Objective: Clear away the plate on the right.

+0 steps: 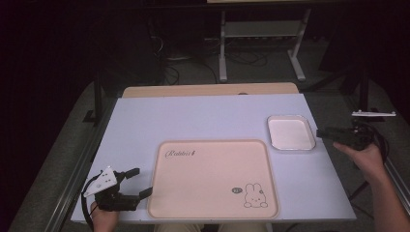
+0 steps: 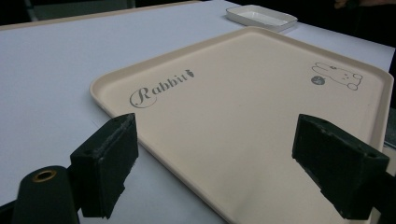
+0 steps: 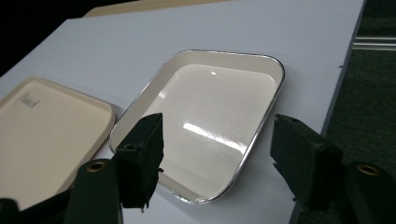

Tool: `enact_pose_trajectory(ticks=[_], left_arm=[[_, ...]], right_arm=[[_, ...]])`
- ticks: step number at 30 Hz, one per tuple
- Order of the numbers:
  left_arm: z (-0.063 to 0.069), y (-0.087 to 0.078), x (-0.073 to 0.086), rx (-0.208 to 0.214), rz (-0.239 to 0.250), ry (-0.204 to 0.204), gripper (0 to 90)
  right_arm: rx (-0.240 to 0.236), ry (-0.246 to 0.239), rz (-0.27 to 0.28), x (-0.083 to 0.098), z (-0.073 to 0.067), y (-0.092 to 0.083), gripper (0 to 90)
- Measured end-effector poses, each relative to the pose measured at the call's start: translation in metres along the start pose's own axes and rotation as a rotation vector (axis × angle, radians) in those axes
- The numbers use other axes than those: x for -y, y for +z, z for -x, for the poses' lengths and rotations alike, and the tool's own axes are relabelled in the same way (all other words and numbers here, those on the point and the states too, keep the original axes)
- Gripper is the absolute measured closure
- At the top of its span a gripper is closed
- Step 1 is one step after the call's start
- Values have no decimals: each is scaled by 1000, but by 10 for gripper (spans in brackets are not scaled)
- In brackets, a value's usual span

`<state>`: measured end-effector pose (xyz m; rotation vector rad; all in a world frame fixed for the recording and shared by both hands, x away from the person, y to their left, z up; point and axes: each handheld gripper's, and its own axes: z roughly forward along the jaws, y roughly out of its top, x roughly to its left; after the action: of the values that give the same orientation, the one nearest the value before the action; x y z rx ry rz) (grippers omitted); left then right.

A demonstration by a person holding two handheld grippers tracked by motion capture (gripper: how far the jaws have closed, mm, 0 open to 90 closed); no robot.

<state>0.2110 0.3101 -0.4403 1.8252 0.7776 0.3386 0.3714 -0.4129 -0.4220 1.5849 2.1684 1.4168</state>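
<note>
While both grippers gape, beige tray [image 1: 212, 179] beside left gripper [image 1: 139, 182]

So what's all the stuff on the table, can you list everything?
Big tray: one, peach-pink, bunny drawing and writing on it, near edge of the table, nothing in it.
Small dish: one, white with a shiny rim, beyond the big tray's far right corner, nothing in it.
Table: one, pale lilac-white top, wooden strip along the far edge.
Left claw: one, black, open, by the big tray's near left corner.
Right claw: one, black, open, beside the small dish.
</note>
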Motion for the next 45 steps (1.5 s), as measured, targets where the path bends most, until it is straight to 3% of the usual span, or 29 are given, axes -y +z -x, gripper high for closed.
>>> enact_pose_trajectory(ticks=[9, 22, 33, 45], left_arm=[[0, 0, 0, 0, -1, 4, 140], [-1, -1, 1, 1, 0, 2, 139], [-1, -1, 1, -3, -3, -5, 139], [-2, -1, 1, -5, -6, -7, 140]], right_arm=[[28, 62, -44, -4, 15, 16, 480], [73, 148, -136, -9, 24, 42, 577], [129, 211, -172, -12, 20, 55, 757], [209, 300, -177, -11, 15, 63, 847]])
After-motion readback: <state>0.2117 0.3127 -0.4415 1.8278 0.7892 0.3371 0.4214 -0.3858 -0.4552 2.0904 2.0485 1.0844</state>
